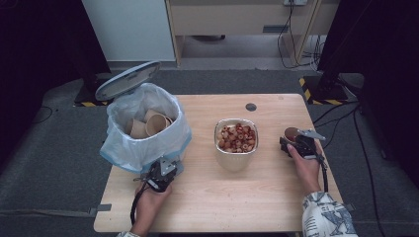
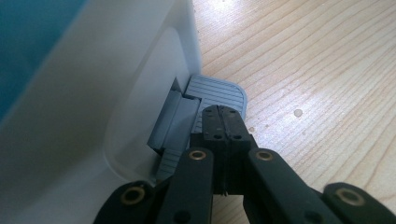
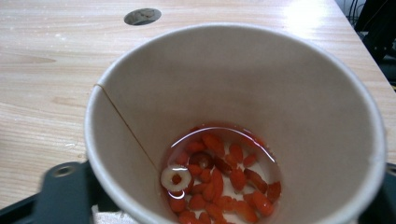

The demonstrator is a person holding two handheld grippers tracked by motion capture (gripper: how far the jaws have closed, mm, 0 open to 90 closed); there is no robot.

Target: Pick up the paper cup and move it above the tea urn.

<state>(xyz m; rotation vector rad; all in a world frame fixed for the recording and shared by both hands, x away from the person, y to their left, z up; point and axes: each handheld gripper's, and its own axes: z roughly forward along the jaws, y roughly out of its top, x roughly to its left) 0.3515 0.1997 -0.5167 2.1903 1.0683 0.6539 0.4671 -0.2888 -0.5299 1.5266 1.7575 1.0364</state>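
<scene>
Paper cup (image 3: 233, 116) of red berries pinched by right hand-held gripper (image 1: 296, 143) near tabletop (image 1: 276, 197) right edge; left hand-held gripper (image 2: 223, 122), pressed together, on bin pedal (image 2: 219, 93).

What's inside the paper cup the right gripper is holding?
The paper cup holds a little clear liquid with red berry-like pieces and one pale ring-shaped slice at the bottom. The cup's near rim hides the closest part of the bottom, so anything there cannot be seen.

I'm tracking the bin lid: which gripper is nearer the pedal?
Left. The left gripper rests shut on the pedal; the right gripper holds a cup across the table.
</scene>
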